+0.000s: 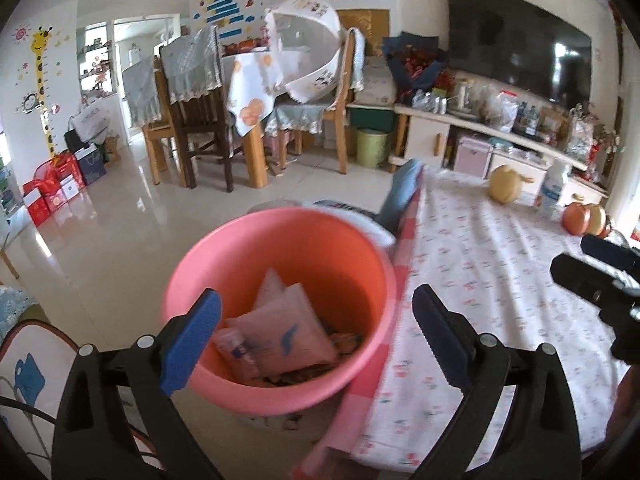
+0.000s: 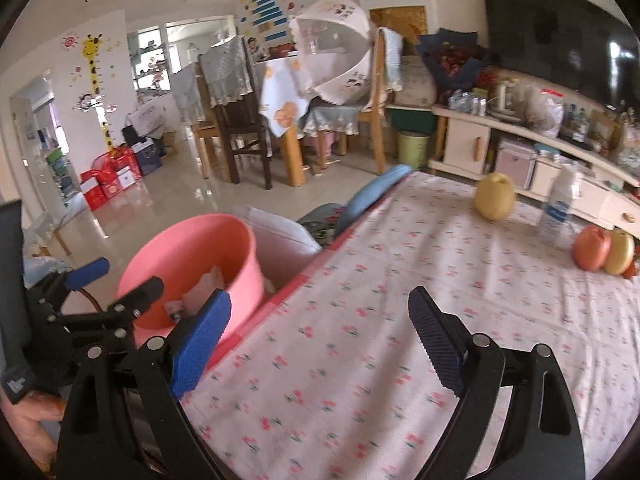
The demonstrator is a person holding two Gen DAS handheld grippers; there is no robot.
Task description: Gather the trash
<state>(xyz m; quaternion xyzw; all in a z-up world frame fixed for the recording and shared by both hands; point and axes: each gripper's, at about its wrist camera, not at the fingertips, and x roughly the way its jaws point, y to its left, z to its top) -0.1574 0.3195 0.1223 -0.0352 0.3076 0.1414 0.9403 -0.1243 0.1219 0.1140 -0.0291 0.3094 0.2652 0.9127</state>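
- Both of our tools gape empty: left hand-held gripper (image 1: 316, 336) over the pink bucket (image 1: 280, 264), right hand-held gripper (image 2: 320, 340) over the bench (image 2: 400, 280).
- Bucket sits beside the bench edge, so trash drops straight in.

We see a round pink plastic bucket (image 1: 280, 280) at the centre of the left wrist view, smooth and faintly shiny. Inside lie soft white plastic packets (image 1: 280, 336), slightly glossy. At right a pale floral cotton tablecloth (image 1: 480, 272) looks matt and creased. The cream tiled floor (image 1: 120, 224) at left is glossy. Upper centre, brown wooden chairs (image 1: 200, 128) carry cloth covers.
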